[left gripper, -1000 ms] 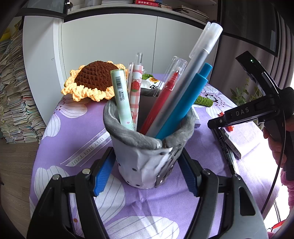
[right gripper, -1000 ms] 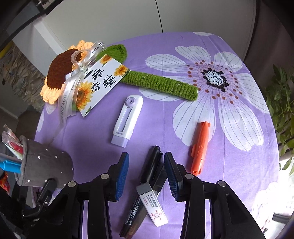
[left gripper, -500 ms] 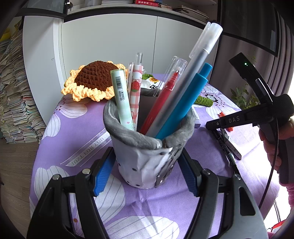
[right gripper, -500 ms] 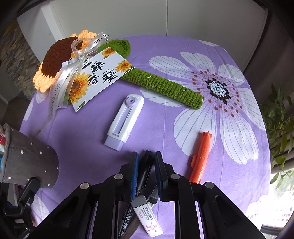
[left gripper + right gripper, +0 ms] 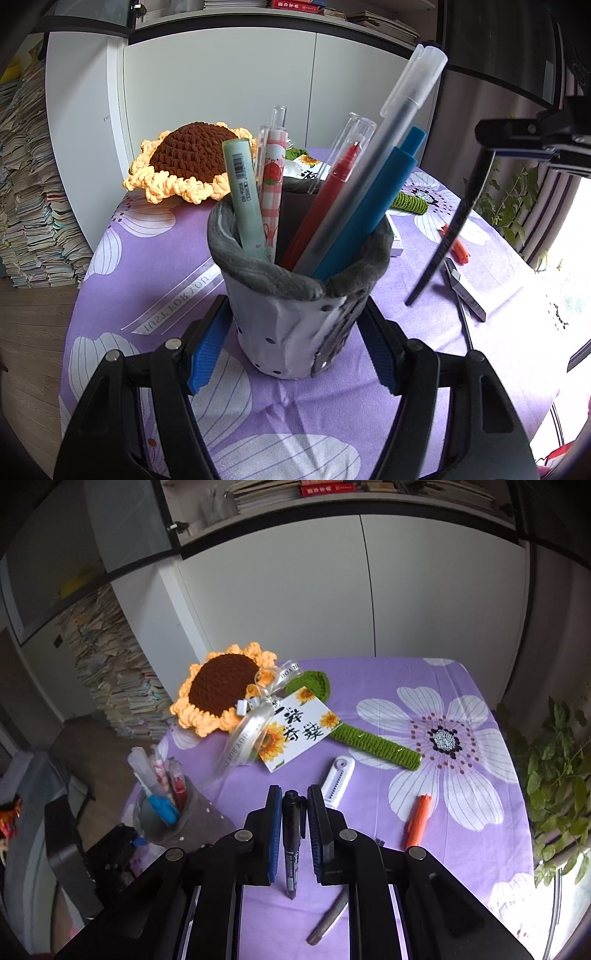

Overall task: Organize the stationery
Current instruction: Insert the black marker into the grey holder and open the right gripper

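My left gripper [image 5: 295, 314] is shut on a grey fabric pen holder [image 5: 295, 295] that stands upright on the purple flowered tablecloth [image 5: 155, 266]. Inside it are a green highlighter [image 5: 243, 199], a pink checked pen [image 5: 271, 184], a red pen [image 5: 332, 199], a frosted grey pen [image 5: 388, 147] and blue pens [image 5: 376, 206]. My right gripper [image 5: 294, 794] is shut on a black marker [image 5: 291, 834] and holds it in the air. In the left wrist view the marker [image 5: 447, 236] hangs tip-down to the right of the holder. The holder [image 5: 192, 823] sits low and to the left of the right gripper.
On the cloth lie a crochet sunflower [image 5: 221, 686] with a green stem [image 5: 376, 744] and a card [image 5: 295, 731], a white correction tape [image 5: 338, 779], an orange cutter [image 5: 417, 819] and a dark pen [image 5: 328, 919]. White cabinets stand behind, a plant [image 5: 554, 757] at the right.
The right gripper closed on the black marker and lifted it off the cloth, leaving the eraser and the other pen below. The left gripper and the holder stayed still.
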`<state>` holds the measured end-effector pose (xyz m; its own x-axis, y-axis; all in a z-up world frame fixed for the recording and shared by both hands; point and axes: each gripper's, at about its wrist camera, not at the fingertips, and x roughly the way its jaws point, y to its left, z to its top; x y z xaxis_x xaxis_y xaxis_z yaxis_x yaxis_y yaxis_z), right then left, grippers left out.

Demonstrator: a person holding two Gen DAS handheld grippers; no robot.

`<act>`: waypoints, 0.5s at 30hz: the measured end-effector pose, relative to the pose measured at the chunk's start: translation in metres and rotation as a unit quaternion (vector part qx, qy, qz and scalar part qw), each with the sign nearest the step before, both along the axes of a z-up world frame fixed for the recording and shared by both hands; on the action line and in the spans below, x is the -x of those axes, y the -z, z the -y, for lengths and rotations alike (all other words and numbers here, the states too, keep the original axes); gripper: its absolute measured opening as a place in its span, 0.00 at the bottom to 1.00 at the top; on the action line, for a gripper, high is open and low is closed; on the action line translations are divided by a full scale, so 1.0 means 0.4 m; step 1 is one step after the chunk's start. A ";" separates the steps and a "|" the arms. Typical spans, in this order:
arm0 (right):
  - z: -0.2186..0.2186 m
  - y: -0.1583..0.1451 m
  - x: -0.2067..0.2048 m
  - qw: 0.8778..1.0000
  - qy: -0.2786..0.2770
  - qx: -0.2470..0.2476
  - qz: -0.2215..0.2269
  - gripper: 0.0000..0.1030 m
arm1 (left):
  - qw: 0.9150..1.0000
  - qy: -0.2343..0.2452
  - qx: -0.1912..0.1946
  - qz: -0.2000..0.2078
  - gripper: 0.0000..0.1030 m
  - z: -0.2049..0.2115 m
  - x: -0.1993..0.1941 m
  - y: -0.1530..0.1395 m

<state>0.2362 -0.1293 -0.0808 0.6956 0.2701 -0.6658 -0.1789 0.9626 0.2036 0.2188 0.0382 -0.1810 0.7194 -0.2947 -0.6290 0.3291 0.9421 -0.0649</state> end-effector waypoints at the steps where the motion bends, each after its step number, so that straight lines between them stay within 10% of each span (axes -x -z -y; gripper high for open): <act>1: -0.004 -0.020 0.013 1.000 -0.007 -0.004 0.013 0.15 | 1.000 0.000 0.000 0.000 0.67 0.000 0.000 0.000; 15: -0.088 -0.204 0.131 0.989 -0.082 -0.025 0.119 0.14 | 1.000 0.000 0.000 0.000 0.67 0.000 0.000 0.000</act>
